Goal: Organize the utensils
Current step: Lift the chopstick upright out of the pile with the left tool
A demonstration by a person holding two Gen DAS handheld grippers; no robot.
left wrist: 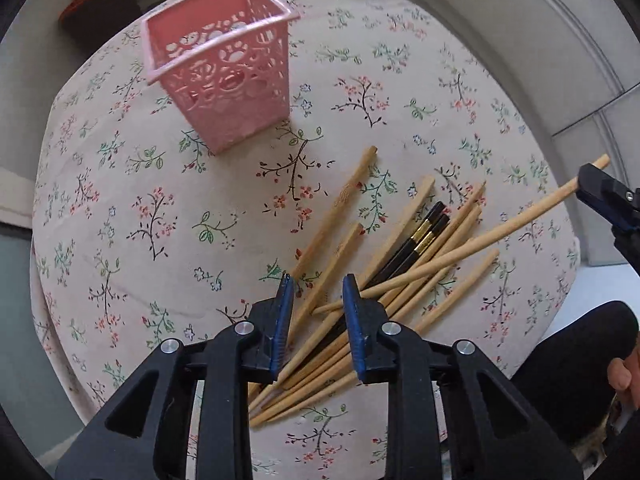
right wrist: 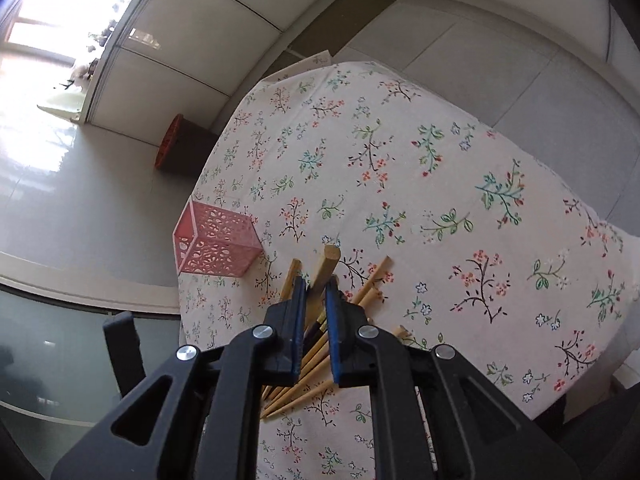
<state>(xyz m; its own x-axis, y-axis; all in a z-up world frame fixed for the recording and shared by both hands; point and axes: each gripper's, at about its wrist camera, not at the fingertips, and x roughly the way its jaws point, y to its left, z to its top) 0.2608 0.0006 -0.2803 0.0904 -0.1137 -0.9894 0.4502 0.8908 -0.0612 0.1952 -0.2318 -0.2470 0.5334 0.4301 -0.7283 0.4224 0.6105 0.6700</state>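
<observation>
Covering the lower part of each view, the black arms of the tongs hide the near ends of the chopsticks point(left wrist: 404, 256), so I cannot count them all. They lie in a loose fan on the table point(left wrist: 120, 216), which wears a pale cloth with small flowers; most are light wood, and two black ones point(left wrist: 424, 236) with gold bands lie in the middle of the heap. The left tongs point(left wrist: 318, 294) hang over the near end of the heap with the blue pads parted and nothing between them. The right tongs point(right wrist: 317, 292) are closed on one wooden chopstick point(right wrist: 326, 264); from the left wrist camera this stick point(left wrist: 480, 240) is seen raised at its far end, slanting up from the heap to the tongs at the right border, where the tongs are cut off. The pink basket point(left wrist: 224, 80) with cut-out walls stands upright on the table, well apart from the heap, on its far left side; I cannot see its floor clearly. Bare cloth lies between basket and chopsticks. In the right wrist view the basket point(right wrist: 216, 250) stands near the left edge of the table. Beyond that edge, a dark bin point(right wrist: 180, 148) with an orange rim stands on the grey floor point(right wrist: 80, 200) by the wall. A dark sleeve point(left wrist: 576, 360) and part of a hand show at the lower right.
</observation>
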